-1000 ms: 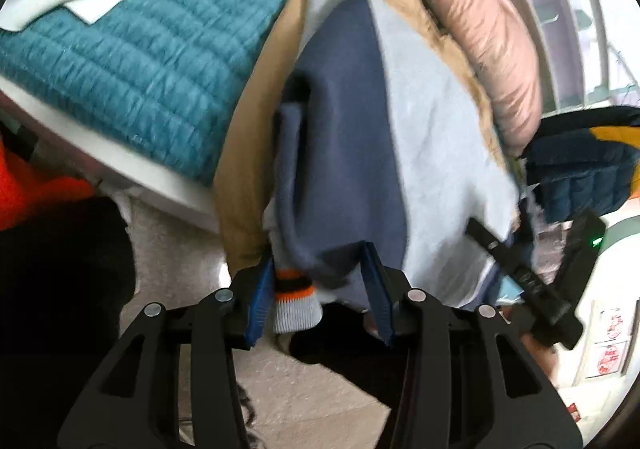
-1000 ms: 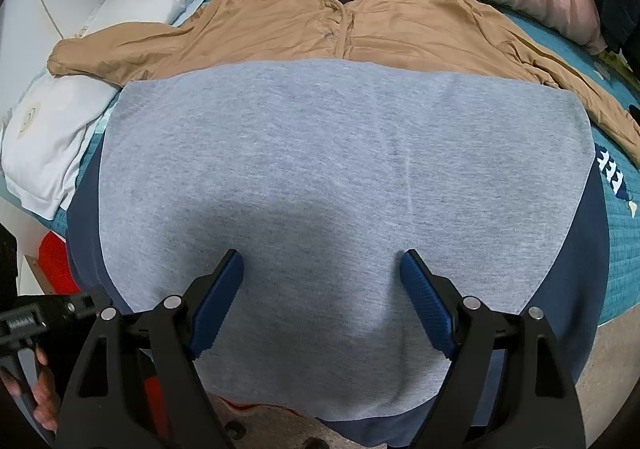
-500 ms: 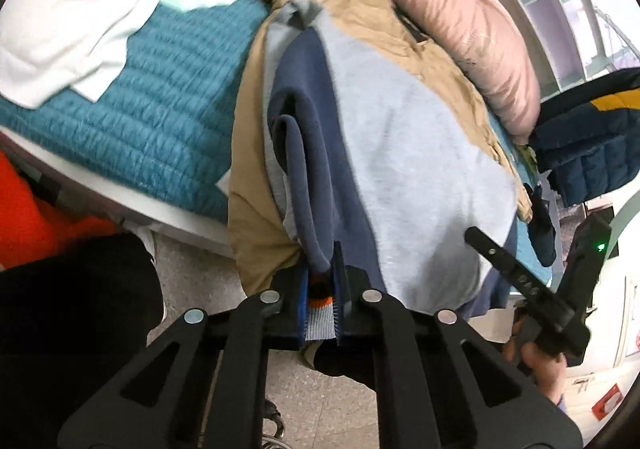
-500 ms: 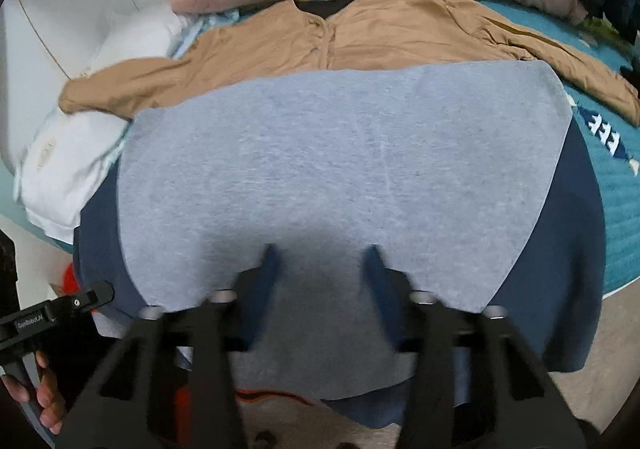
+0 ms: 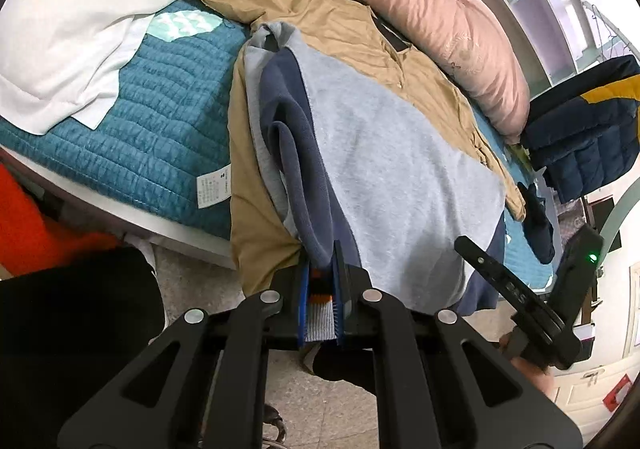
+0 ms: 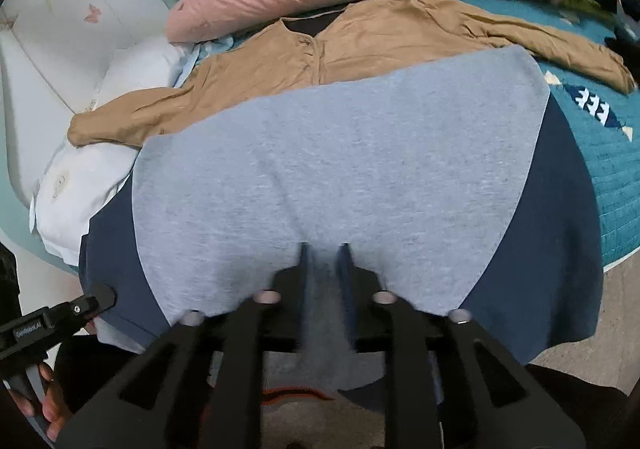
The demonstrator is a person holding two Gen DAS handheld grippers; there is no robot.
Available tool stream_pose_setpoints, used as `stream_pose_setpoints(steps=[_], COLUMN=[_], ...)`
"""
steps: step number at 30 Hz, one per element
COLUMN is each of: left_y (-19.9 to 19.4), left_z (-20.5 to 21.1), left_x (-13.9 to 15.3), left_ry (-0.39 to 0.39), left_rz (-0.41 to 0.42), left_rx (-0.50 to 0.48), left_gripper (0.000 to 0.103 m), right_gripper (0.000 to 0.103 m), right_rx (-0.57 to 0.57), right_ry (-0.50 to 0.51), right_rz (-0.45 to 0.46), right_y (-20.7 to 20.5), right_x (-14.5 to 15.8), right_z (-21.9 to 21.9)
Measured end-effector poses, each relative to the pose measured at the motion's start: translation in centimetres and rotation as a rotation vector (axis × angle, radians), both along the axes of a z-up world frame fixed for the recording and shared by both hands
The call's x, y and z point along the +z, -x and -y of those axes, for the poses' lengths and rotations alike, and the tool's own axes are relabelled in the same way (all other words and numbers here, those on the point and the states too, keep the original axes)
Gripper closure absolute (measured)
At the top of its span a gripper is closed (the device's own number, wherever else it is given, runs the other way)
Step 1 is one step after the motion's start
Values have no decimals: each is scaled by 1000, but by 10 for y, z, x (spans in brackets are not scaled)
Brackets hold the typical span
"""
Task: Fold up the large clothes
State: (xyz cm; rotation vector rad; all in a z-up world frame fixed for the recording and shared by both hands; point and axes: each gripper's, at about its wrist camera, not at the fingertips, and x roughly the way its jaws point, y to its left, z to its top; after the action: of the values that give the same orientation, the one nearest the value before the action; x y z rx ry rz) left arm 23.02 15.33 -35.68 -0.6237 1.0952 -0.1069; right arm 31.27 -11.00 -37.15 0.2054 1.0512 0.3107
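Left tongs (image 5: 319, 299) clamped on sweatshirt (image 6: 340, 177) cuff; right tongs (image 6: 323, 261) pinching hem, jaws easing apart. Lift both evenly, keeping fabric taut.

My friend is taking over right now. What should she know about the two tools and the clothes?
Left tool: shut on the striped cuff of the grey-and-navy sweatshirt.
Right tool: pinching the sweatshirt's grey near edge, though its jaws are easing open slightly.
The sweatshirt lies spread on the bed, on top of a tan shirt.
Done: both grips taken.
Left: every fold; none is made yet.
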Motion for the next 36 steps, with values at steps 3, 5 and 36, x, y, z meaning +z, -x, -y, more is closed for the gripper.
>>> stream_pose_setpoints(steps=[3, 5, 36], left_y=[0, 0, -28], left_z=[-3, -2, 67], left_x=[1, 4, 57], left_ry=[22, 22, -41], left_rz=[6, 20, 179], left_rx=[4, -6, -188], left_gripper=[95, 95, 95], right_gripper=[70, 75, 102], right_rx=[2, 16, 60], right_ry=[-4, -53, -128], right_rz=[50, 94, -30], right_y=[10, 14, -6], right_x=[10, 16, -49], right_z=[-2, -1, -8])
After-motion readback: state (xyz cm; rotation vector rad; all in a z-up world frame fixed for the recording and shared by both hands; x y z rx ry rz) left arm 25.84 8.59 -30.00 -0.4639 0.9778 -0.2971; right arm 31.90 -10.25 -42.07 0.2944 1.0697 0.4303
